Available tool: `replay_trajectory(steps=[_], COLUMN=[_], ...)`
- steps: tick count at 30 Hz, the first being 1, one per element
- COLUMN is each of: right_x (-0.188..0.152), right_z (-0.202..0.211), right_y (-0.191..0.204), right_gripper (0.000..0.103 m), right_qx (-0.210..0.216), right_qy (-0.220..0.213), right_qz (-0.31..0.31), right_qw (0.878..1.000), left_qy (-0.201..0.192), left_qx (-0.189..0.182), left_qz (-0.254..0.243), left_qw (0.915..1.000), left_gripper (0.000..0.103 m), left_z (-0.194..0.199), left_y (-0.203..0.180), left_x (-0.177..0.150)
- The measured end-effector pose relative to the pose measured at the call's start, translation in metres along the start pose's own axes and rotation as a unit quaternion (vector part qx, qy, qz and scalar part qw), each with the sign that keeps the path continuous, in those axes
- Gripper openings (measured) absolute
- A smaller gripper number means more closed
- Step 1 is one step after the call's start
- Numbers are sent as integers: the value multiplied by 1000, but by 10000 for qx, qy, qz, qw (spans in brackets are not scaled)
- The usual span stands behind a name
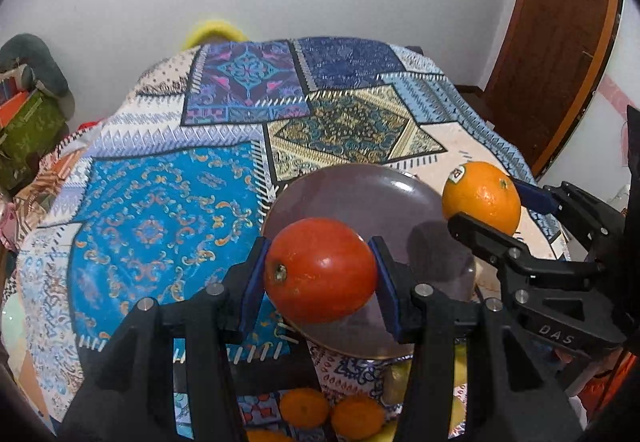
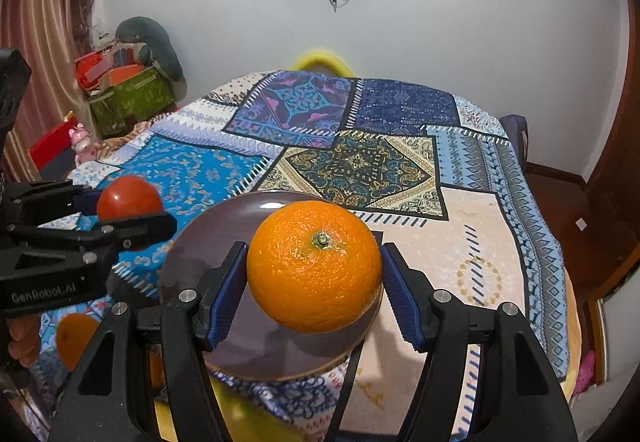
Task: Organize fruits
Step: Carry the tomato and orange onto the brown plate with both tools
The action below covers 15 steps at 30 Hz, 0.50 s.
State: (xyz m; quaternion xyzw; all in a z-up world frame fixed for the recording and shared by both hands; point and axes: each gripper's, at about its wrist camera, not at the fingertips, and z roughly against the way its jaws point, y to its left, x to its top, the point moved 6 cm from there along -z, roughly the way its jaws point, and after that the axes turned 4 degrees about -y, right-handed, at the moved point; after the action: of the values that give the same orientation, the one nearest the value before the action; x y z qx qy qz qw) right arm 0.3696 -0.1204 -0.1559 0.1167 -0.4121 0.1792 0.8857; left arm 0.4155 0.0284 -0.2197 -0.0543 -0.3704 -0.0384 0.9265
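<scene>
Here the left gripper (image 1: 320, 274) is clenched on a glossy red, tomato-like round fruit (image 1: 320, 274), its blue pads pressing both sides, and holds it in the air above the near part of a round, dark purple-brown plate (image 1: 360, 190). The right gripper (image 2: 314, 278) is likewise clamped on a bright orange with a green stem button (image 2: 314, 274), carried over the same plate (image 2: 240, 218); in the left wrist view a small sticker shows on this orange's top. The plate is bare and rests on a patchwork-patterned blue, teal and cream cloth (image 1: 160, 210) that covers the table. At the bottom edge of the left view, several small orange fruits (image 1: 332, 412) lie below the gripper, perhaps with something yellow beside them, though it is half hidden.
</scene>
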Motion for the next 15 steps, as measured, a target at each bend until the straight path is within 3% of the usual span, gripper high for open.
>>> replay_trajectory(steps=[15], right_x=[-18], right_z=[-48], right_y=[-4], right_gripper=[62], right_qx=[39], right_qy=[453], right_qz=[82], right_qw=[9989], left_qy=[588], left_qx=[-119], left_qz=[233], left_qw=[9979], left_gripper=[49], left_z=[-45], left_y=[12], left_x=[-8])
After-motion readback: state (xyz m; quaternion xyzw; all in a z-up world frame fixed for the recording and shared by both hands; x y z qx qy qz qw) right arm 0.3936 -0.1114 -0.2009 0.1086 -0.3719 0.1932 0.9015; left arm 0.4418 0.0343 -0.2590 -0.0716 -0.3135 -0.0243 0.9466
